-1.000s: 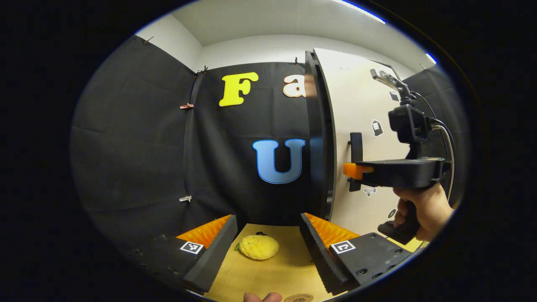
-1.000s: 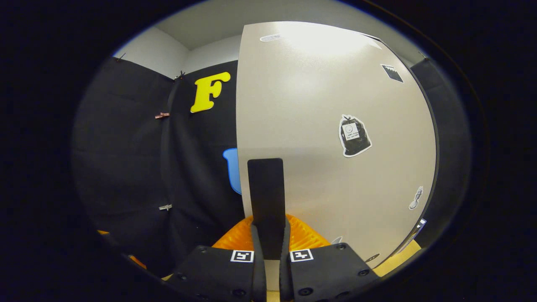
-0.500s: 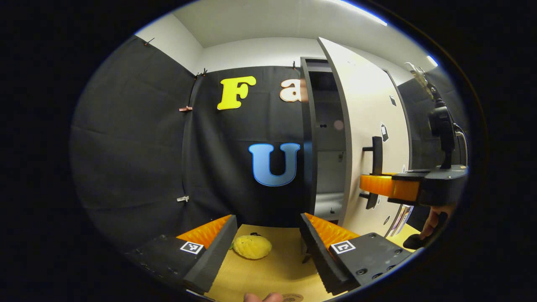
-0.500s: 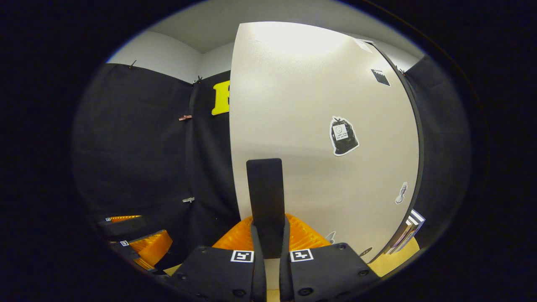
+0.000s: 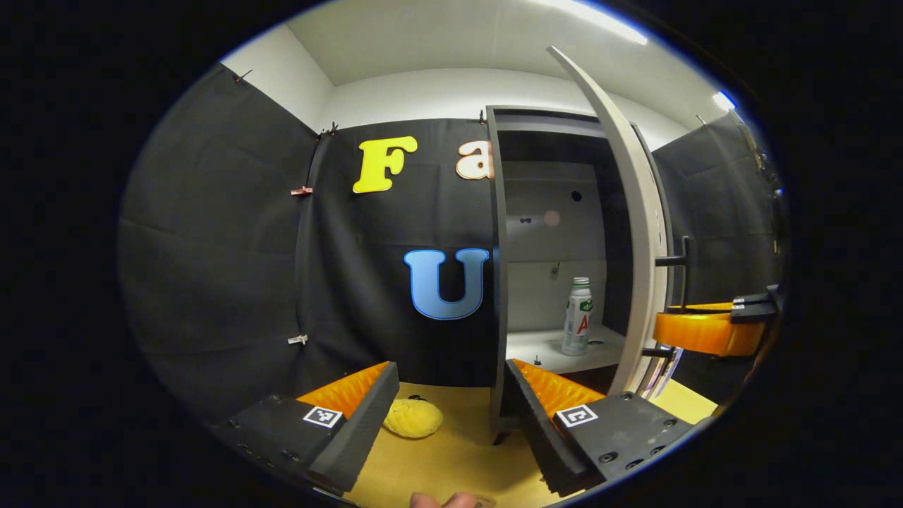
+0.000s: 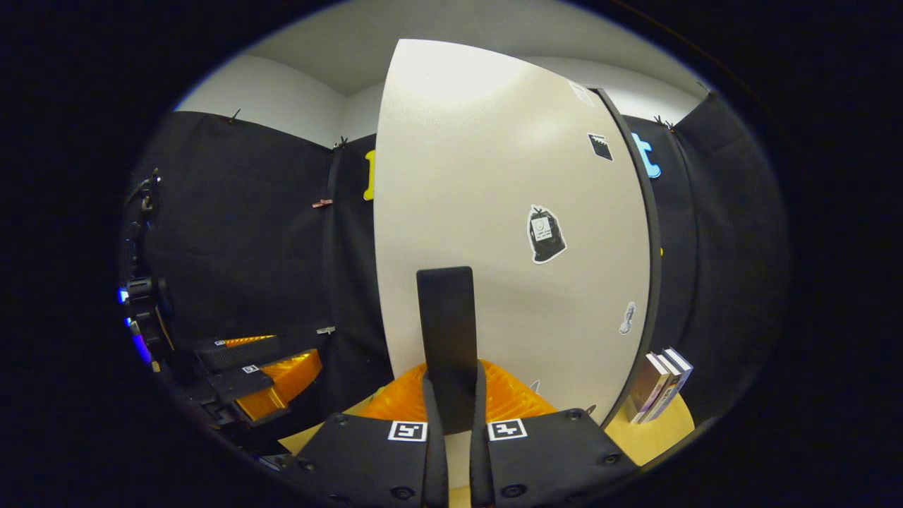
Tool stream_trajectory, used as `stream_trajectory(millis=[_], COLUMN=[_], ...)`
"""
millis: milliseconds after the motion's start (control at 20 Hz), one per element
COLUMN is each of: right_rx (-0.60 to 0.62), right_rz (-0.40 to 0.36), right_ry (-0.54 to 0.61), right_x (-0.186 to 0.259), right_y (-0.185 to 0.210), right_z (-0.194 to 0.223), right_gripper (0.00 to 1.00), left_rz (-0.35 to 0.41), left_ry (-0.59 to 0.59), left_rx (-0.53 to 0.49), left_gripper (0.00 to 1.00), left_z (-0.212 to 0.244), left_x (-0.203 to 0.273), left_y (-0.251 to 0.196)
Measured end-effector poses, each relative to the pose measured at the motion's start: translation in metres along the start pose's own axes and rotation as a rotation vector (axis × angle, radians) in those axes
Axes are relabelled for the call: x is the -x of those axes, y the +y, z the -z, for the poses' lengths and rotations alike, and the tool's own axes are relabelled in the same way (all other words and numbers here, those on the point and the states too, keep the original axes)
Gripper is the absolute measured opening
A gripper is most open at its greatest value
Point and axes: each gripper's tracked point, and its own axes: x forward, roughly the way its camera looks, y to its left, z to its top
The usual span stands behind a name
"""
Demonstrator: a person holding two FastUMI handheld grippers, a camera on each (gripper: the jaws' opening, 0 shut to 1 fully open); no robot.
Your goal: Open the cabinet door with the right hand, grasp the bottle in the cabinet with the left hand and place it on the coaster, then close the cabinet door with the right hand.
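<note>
In the left gripper view the cabinet door [image 5: 638,233] is standing wide open, and the bottle [image 5: 578,315] is standing upright on the white shelf [image 5: 557,353] inside the cabinet [image 5: 497,282], toward the right side of it. The left gripper [image 5: 451,406] is hovering over the worktop [image 5: 451,458] with its fingers spread apart and nothing between them; a yellow toy fruit [image 5: 413,418] is lying on the worktop beyond them. The right gripper [image 6: 451,416] is pinching the black door handle [image 6: 446,339] with both fingers pressing on it. In the right gripper view some books [image 6: 659,384] are leaning just beside the door's right edge. At the bottom edge of the left gripper view a fingertip [image 5: 441,500] is showing.
</note>
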Motion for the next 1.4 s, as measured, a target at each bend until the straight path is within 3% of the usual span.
stream_trajectory(millis=[250, 850, 1100, 1400], right_rx=[0.013, 0.054, 0.038, 0.023], right_rz=[0.058, 0.334, 0.375, 0.371], right_ry=[-0.006, -0.023, -0.024, -0.021], right_x=[0.040, 0.106, 0.118, 0.121], right_y=[-0.027, -0.110, -0.126, -0.136], right_z=[-0.006, -0.017, -0.019, -0.020], right_gripper=[0.16, 0.14, 0.14, 0.14], left_rz=[0.031, 0.141, 0.179, 0.201], left_ry=[-0.008, -0.015, -0.014, -0.013], left_rx=[0.006, 0.016, 0.018, 0.018], left_gripper=[0.94, 0.94, 0.94, 0.94], left_z=[-0.003, -0.010, -0.011, -0.015], left_x=[0.001, -0.009, -0.010, -0.018], left_y=[-0.021, -0.077, -0.105, -0.130])
